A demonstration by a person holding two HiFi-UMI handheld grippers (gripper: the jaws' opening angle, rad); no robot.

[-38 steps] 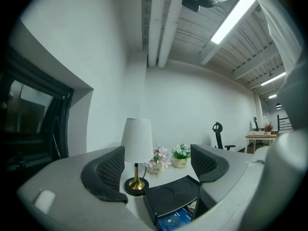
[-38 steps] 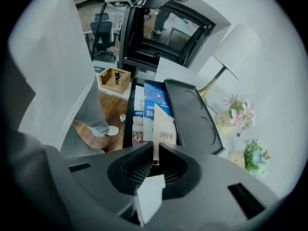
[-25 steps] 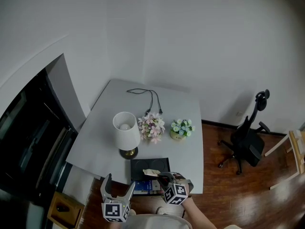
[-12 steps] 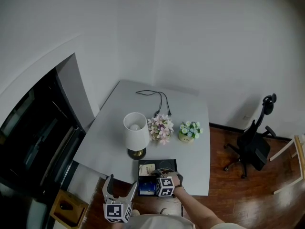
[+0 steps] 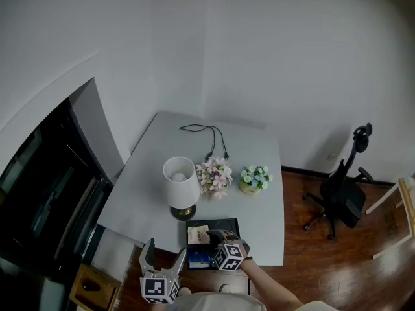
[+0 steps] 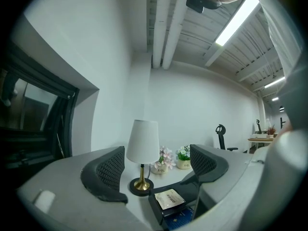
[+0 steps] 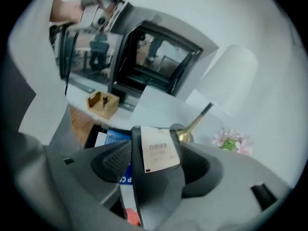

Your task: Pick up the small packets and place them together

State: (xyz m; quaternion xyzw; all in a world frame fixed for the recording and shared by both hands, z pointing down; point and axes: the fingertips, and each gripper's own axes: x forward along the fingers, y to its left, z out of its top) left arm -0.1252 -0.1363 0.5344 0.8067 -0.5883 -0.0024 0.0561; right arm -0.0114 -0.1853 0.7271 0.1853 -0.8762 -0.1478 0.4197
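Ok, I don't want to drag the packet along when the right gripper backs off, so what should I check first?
1. Right gripper jaws off the packet: ok, they have just been opening and stand either side of it without pressing.
2. Packet settled on the black box: ok, lying flat on top.
3. Other packets gathered there: cannot tell, only one shows.
4. Left gripper free: ok, jaws open, nothing between them.
5. Lamp out of the way: ok, it stands beyond the box.
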